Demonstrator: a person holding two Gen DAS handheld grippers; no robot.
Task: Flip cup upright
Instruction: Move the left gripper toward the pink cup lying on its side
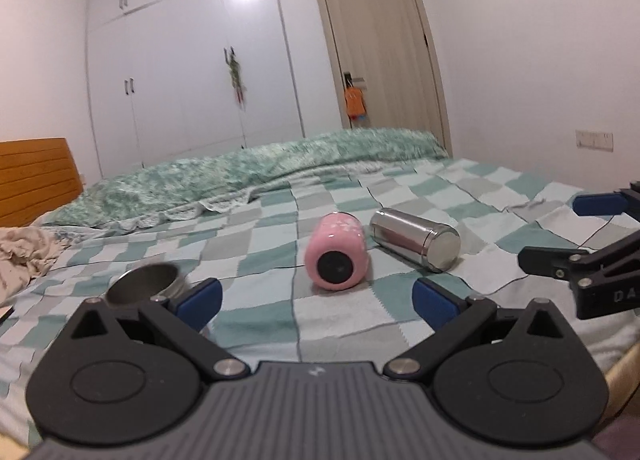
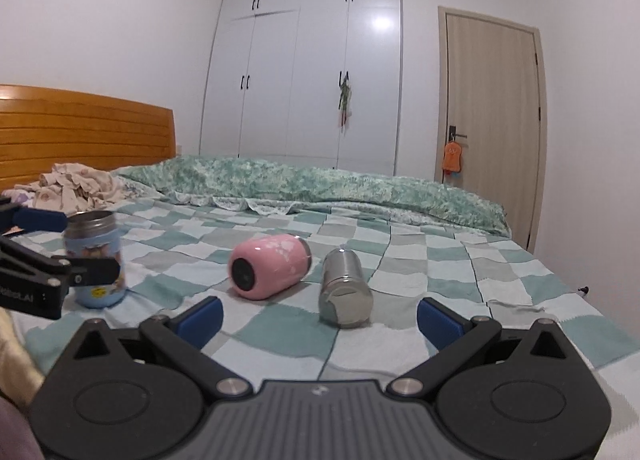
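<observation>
A pink cup (image 1: 338,252) (image 2: 269,267) lies on its side on the checked bedspread, its black base toward me. A steel cup (image 1: 416,239) (image 2: 345,288) lies on its side just right of it. A blue patterned cup (image 2: 98,258) stands upright at the left; its open rim (image 1: 146,283) shows by the left finger. My left gripper (image 1: 316,300) is open and empty, short of the pink cup; it also shows in the right wrist view (image 2: 60,248), with its fingers around the blue cup. My right gripper (image 2: 320,316) is open and empty, just short of the steel cup.
The checked bedspread (image 2: 440,260) covers the bed. A green quilt (image 2: 320,183) lies along the far side. Crumpled clothes (image 2: 76,183) lie by the wooden headboard (image 2: 80,127). A thin cable (image 1: 520,280) runs across the bed at right. The right gripper shows at right (image 1: 588,244).
</observation>
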